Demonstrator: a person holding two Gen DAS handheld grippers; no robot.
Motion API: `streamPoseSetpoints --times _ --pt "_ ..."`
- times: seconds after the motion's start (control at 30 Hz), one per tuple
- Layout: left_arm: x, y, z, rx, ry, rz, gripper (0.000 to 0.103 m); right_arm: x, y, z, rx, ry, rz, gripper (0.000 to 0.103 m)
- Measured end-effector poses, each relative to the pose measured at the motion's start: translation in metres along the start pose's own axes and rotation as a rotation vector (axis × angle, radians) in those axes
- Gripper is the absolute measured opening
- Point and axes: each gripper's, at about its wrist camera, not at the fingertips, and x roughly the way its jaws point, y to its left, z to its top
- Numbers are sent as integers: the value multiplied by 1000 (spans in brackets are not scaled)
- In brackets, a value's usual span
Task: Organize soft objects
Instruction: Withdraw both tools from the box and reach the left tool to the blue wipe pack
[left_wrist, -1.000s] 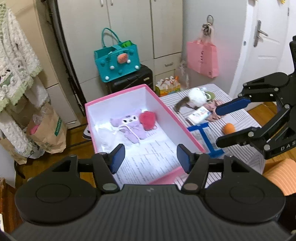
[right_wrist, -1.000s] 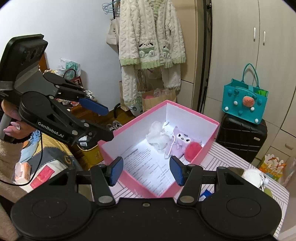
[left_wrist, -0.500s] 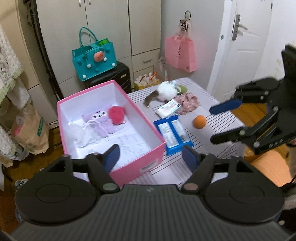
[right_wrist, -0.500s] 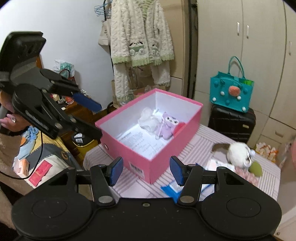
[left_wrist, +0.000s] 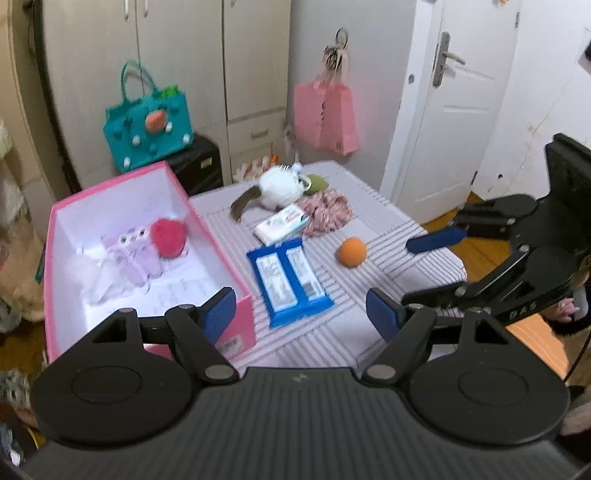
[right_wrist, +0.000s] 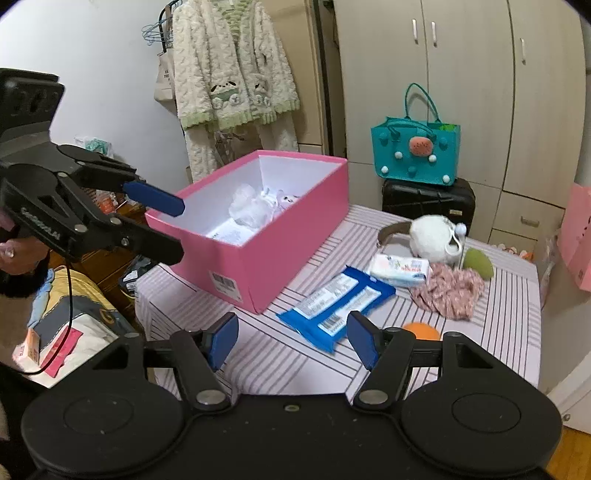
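- Soft objects lie ahead of my left gripper (left_wrist: 301, 308), jaws parted, empty; my right gripper (right_wrist: 291, 341) has just been opening, nothing between.
- Glossy blue packet (left_wrist: 290, 282) lies flat nearest; round orange ball (left_wrist: 351, 252) right of it.
- Fluffy white plush (left_wrist: 279, 188) sits far on the striped table (left_wrist: 388, 236).
- Rectangular pink box (left_wrist: 225, 266) at left holds a fuzzy red pompom (left_wrist: 169, 237).
- Both grippers tilt downward.

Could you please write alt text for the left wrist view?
An open black hand-held gripper hovers over a striped table, empty. An open pink cardboard box on the left holds plush toys; a blue wipes packet and a small orange ball lie beside it.
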Motion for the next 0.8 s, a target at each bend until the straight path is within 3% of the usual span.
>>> streamPoseSetpoints --times 0.13,0.33,0.6,0.8 --pt "18 -16 -9 16 -36 36 74 17 -7 -19 -10 -13 13 71" --pt "57 -31 -12 -4 8 31 71 57 -14 -38 -54 -16 -17 72" --pt "105 -29 3 -76 155 -26 71 88 -34 -55 -61 -43 -46 72" --pt "135 -36 13 -57 154 74 70 100 -36 -57 -62 -25 -25 72"
